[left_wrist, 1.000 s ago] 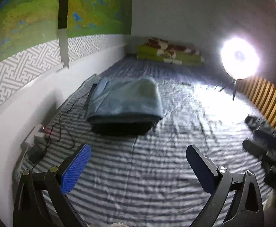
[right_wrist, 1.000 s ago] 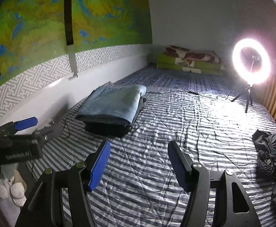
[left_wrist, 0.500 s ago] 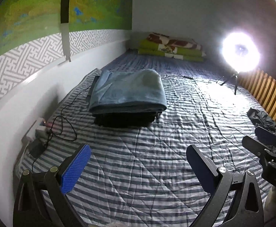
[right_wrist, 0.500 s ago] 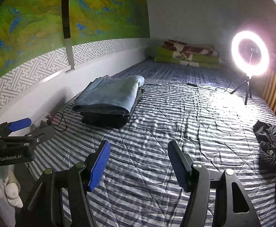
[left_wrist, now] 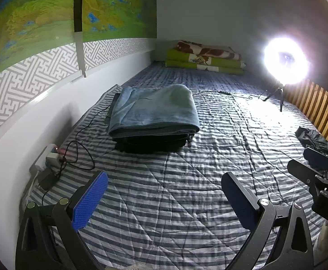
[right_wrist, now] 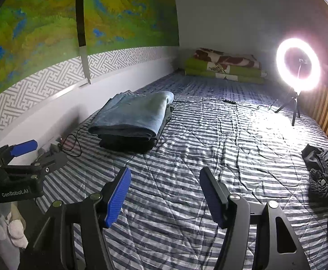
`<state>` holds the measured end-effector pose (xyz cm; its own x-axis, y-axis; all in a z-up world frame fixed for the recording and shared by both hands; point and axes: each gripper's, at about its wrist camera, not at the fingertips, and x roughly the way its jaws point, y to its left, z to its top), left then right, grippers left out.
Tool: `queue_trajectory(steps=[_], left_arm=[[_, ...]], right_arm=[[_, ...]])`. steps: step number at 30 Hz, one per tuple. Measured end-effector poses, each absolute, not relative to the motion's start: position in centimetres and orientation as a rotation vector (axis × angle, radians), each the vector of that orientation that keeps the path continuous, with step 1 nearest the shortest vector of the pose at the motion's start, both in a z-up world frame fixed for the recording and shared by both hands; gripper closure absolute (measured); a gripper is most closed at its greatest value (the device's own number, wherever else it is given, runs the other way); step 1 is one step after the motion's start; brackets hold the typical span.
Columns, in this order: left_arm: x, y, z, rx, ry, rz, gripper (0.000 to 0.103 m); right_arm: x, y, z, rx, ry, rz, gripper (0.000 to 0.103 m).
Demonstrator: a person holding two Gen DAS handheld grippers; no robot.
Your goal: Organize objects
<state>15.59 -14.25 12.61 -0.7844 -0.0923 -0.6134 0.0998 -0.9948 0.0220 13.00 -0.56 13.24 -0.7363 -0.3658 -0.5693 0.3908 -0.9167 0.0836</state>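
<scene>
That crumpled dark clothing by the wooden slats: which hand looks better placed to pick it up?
Probably the right. The dark clothing lies on the right gripper's own side; the left gripper sits nearer the wall. Both are open and empty.

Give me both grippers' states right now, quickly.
Left gripper: open, nothing between its pads, above the striped bedcover.
Right gripper: open, holding nothing, also above the bedcover.
</scene>
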Motion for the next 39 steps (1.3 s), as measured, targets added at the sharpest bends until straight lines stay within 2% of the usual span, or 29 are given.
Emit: queue_trajectory(steps=[39], left_arm=[[15.4,-14.0,12.6,1.008,0.026,-2.871,0.001]], right_arm=[[13.2,0.4,13.2,0.844,0.058,-2.586,0.040]])
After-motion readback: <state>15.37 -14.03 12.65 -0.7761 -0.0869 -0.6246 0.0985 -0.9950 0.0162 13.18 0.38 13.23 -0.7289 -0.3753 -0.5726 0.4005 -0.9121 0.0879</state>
